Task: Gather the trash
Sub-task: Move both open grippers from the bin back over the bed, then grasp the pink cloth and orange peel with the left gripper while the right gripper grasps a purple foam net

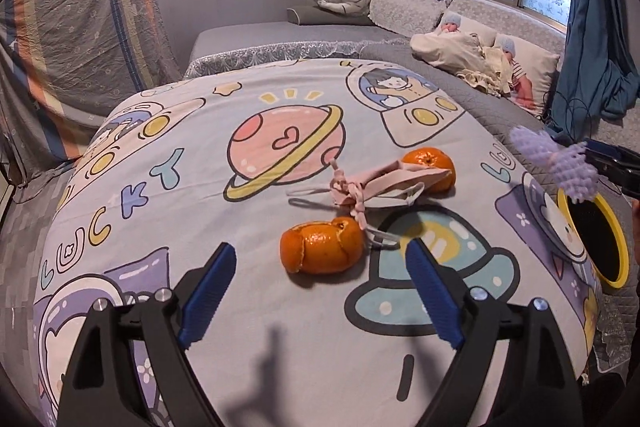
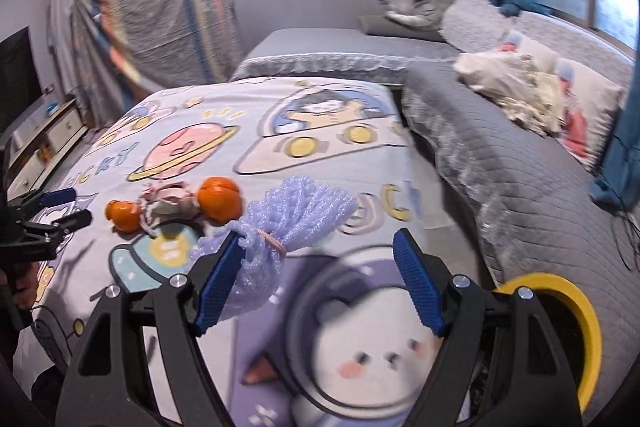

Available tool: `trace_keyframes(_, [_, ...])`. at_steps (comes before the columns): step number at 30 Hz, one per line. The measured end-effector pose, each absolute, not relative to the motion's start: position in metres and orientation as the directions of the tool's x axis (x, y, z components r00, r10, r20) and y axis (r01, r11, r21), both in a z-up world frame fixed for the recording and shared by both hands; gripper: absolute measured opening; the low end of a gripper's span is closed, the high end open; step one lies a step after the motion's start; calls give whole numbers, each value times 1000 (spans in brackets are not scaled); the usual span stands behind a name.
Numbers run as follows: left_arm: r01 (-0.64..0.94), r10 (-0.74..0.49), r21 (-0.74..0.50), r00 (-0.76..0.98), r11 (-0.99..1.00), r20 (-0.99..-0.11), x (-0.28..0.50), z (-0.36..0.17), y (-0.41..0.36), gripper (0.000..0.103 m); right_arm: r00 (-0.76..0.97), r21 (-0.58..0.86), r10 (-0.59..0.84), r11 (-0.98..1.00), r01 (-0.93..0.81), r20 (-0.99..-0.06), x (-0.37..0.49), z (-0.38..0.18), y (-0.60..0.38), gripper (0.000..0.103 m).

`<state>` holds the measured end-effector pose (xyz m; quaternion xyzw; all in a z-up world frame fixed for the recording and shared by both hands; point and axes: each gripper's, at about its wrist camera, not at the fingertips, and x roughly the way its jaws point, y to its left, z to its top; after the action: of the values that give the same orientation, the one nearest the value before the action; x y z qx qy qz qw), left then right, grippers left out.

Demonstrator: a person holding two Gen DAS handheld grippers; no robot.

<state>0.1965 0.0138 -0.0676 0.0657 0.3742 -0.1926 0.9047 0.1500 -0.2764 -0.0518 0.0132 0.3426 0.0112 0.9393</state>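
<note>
I am dangling the purple foam net [image 2: 288, 223] off one finger of my right gripper [image 2: 316, 279], its jaws spread wide, just beside the yellow-rimmed bin [image 2: 576, 311], so that piece is looking nearly binned. My left gripper [image 1: 320, 287], jaws apart and empty, is hovering near the front orange peel [image 1: 322, 247]; the far peel [image 1: 434, 167] and pink mask [image 1: 380, 187] are still lying on the cartoon bedsheet [image 1: 200, 211] in this grey bedroom.

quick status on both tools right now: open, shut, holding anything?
Left tool: open, empty, nearest orange peel ahead of it.
Right tool: open; purple foam net hangs against one finger, not clamped.
</note>
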Motion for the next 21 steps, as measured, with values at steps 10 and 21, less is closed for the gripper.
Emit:
trace_keyframes(10, [432,-324,-41,607,901,-726,203,-77,6,83,719,-13,115,986,-169,-685,186,-73,-230,72])
trace_keyframes(21, [483,-337,-16,589,876,-735,211,-82,-7,83,647,-23,139,972,-235,-749,213,-101,-217,66])
